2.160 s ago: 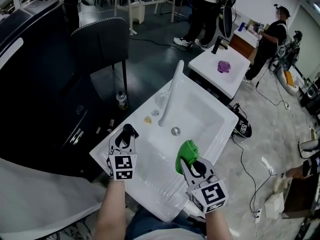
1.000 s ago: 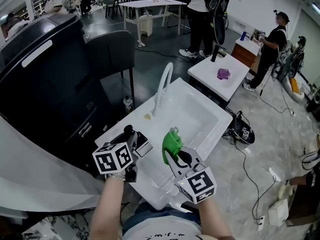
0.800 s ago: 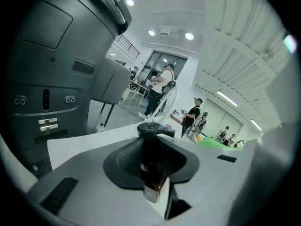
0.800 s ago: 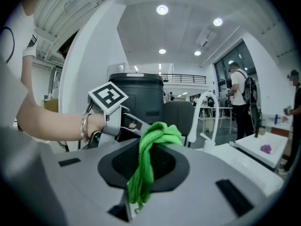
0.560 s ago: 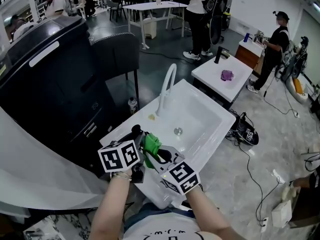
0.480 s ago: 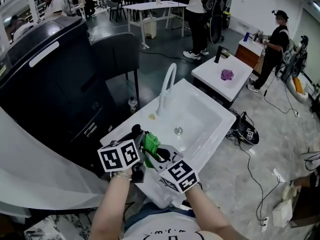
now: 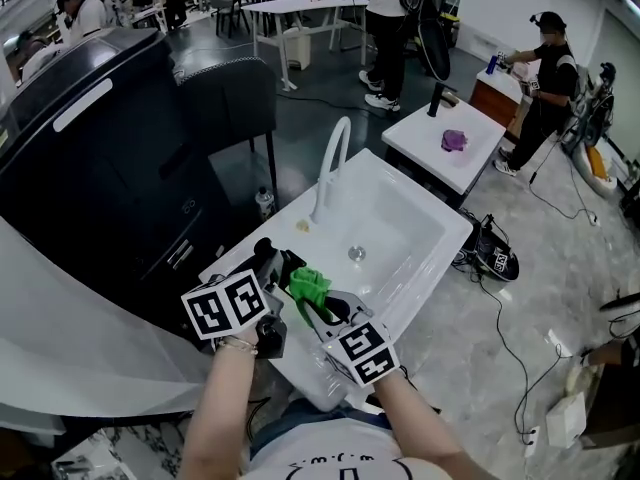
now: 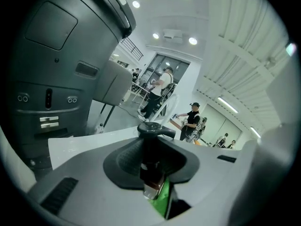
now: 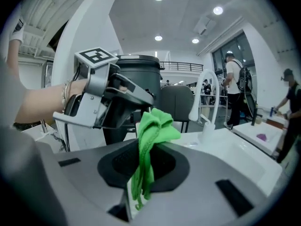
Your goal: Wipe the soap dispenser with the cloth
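Left gripper (image 7: 268, 267): jaws narrow, clamped on dispenser (image 8: 150, 149) (dark pump bottle).
Right gripper (image 7: 322, 304): jaws pinched on cloth (image 9: 150, 135), green, bunched above the tips.
Cloth to dispenser: just beside it; whether they touch cannot be told.
Place: both grippers over the sink's (image 7: 425, 211) near-left corner.
Room: basin lies beyond and right, faucet (image 7: 330, 168) on the far rim; dark cabinet (image 7: 100, 168) close on the left.
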The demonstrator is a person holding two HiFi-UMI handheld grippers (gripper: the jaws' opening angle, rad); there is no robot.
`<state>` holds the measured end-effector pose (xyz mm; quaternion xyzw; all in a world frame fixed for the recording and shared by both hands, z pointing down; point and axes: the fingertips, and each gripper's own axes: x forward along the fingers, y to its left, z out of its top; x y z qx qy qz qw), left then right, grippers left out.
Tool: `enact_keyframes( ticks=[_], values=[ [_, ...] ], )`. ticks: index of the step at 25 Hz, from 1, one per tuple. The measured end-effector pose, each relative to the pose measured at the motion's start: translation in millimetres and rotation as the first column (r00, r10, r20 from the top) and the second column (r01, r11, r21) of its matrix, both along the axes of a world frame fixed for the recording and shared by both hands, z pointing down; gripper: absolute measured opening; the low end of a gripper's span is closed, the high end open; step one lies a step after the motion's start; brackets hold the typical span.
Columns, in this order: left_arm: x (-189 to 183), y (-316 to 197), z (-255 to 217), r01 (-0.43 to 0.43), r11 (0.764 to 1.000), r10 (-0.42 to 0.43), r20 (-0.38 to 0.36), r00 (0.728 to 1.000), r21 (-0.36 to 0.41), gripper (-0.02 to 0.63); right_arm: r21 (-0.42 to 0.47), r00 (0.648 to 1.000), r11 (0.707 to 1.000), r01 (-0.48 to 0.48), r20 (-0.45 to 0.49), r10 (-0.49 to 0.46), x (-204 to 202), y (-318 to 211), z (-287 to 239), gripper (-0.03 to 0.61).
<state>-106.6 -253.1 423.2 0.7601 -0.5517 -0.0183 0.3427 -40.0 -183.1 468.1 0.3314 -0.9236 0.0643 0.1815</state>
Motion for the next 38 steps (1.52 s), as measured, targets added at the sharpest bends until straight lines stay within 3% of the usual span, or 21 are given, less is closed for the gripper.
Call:
enact_keyframes(
  ticks=[4, 8, 13, 15, 18, 20, 26, 32, 35, 38],
  values=[
    [-0.7, -1.6, -4.6, -0.002, 1.0, 0.002, -0.005, 1.0, 0.013, 0.092, -0.043, 0.998, 0.997, -0.059, -0.02, 0.058, 11.8, -3.7, 13.2, 0.051],
    [-3.9, -1.8, -4.8, -0.003, 1.0, 0.004, -0.025, 1.0, 0.021, 0.092, -0.018, 0.999, 0.999, -0.034, -0.005, 0.034, 8.9, 1.9, 3.4, 0.051],
    [-9.8, 0.3, -8.6, -0.023, 0.997, 0.024, -0.006, 1.0, 0.07, 0.092, 0.035, 0.989, 0.998, -0.044, 0.14, 0.038, 12.2, 6.4, -35.0, 0.051],
    [-8.7, 2.2, -11.6, -0.042, 0.994, 0.041, 0.008, 0.999, 0.104, 0.092, 0.007, 0.966, 0.998, -0.064, 0.251, 0.06, 13.1, 0.5, -51.2, 0.051],
    [-4.5, 5.5, -17.8, -0.067, 0.985, 0.063, 0.031, 0.998, 0.157, 0.092, -0.124, 0.887, 0.988, -0.088, 0.442, 0.135, 14.2, -13.4, -63.3, 0.051],
    [-1.5, 7.3, -21.8, -0.079, 0.98, 0.072, 0.044, 0.996, 0.185, 0.092, -0.177, 0.848, 0.98, -0.092, 0.501, 0.17, 12.3, -19.7, -63.0, 0.051],
    [0.6, 9.8, -24.2, -0.087, 0.974, 0.07, 0.084, 0.994, 0.209, 0.092, -0.194, 0.863, 0.974, -0.119, 0.464, 0.198, 4.5, -24.3, -49.4, 0.051],
    [-5.9, 8.9, -31.5, -0.071, 0.966, 0.062, 0.042, 0.997, 0.25, 0.094, -0.229, 0.897, 0.955, -0.187, 0.357, 0.261, 9.8, -23.8, -26.4, 0.051],
    [-6.0, 9.7, -37.2, -0.092, 0.953, 0.081, 0.051, 0.995, 0.288, 0.094, -0.249, 0.907, 0.947, -0.204, 0.317, 0.278, 12.7, -22.6, -15.2, 0.051],
    [-5.0, 12.7, -41.8, -0.159, 0.925, 0.136, 0.091, 0.987, 0.344, 0.094, -0.256, 0.917, 0.949, -0.186, 0.302, 0.261, 14.6, -20.8, -12.7, 0.052]
  ],
)
